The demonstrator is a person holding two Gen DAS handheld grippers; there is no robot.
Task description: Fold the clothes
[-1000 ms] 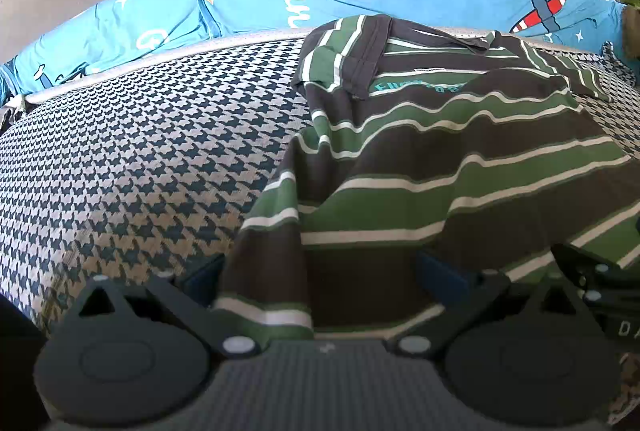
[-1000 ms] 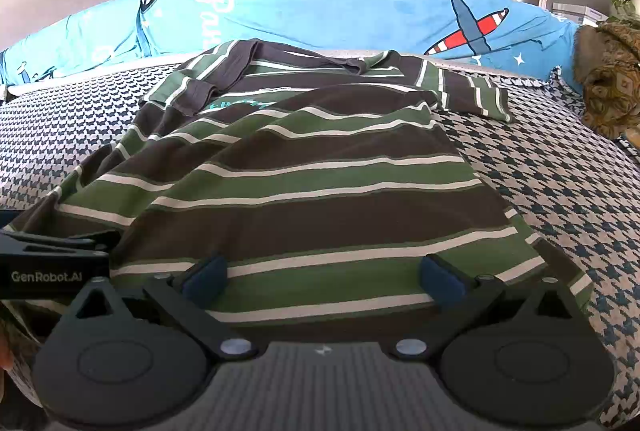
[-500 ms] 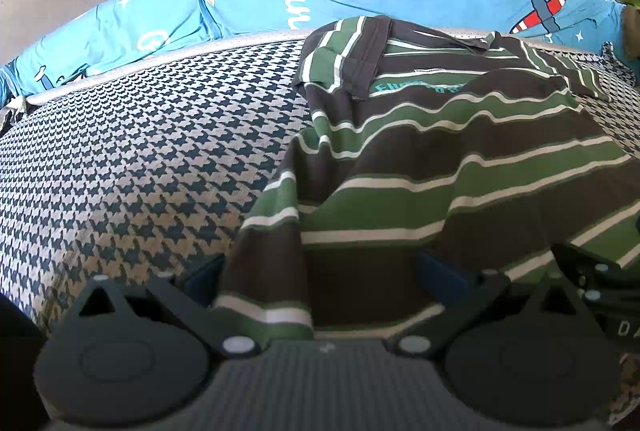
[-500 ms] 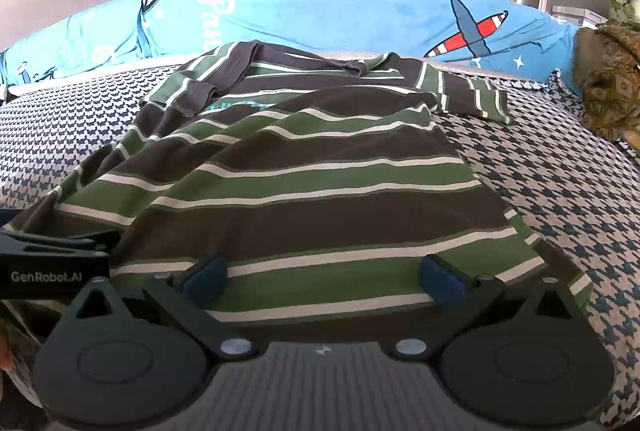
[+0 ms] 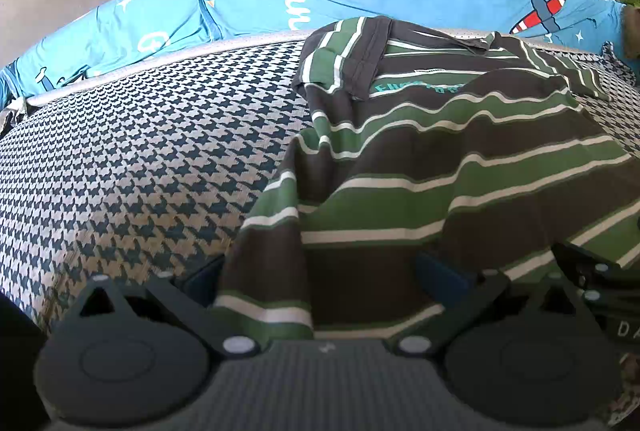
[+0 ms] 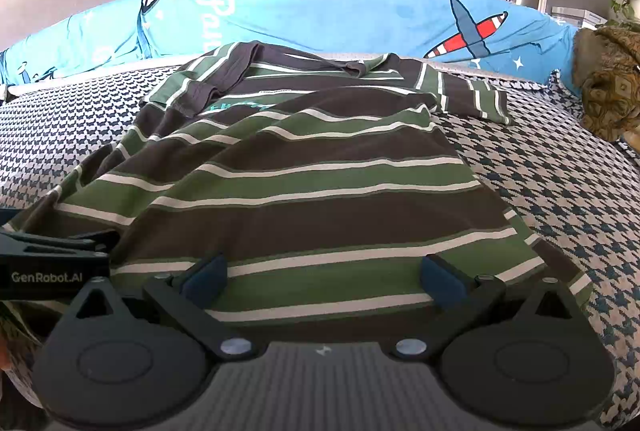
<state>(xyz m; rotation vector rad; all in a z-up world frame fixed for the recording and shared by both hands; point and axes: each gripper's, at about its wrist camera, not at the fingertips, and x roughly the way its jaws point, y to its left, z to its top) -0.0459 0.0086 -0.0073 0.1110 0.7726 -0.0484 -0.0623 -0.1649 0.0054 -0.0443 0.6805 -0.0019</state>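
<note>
Striped shirt (image 6: pixel 312 191) | hem lies between both spread hand-held grippers: left (image 5: pixel 320 281), right (image 6: pixel 324 281) | released

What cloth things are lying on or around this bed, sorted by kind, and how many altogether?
Striped shirt: 1
Checked bedcover: 1
Blue printed blanket: 1
Brown patterned cloth: 1
Total: 4
</note>
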